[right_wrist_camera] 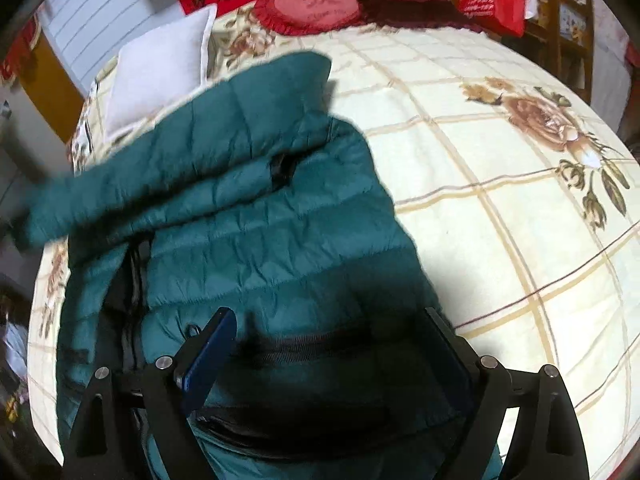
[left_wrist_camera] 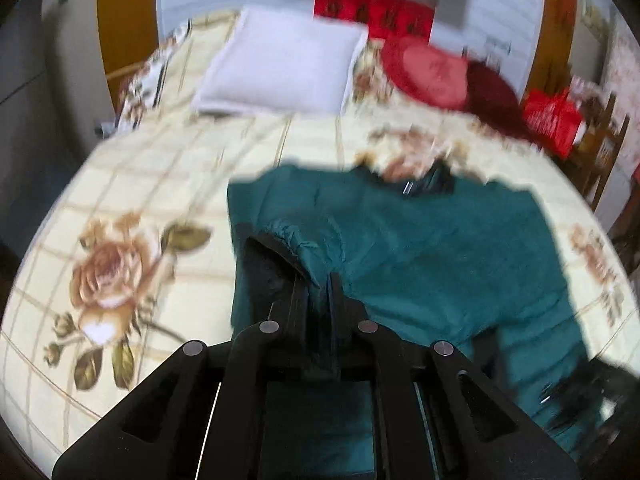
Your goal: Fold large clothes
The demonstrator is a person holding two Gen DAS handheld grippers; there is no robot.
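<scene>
Teal puffer jacket (right_wrist_camera: pixel 256 216), part-folded, on bed.

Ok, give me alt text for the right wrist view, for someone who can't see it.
The open right gripper hovers over a teal puffer jacket spread on a cream floral bedspread. At the head of the bed lie a white pillow and a red cushion.

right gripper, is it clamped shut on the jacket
No, the right gripper stands wide open above the teal jacket, its two fingers far apart with no fabric pinched between them.
</scene>
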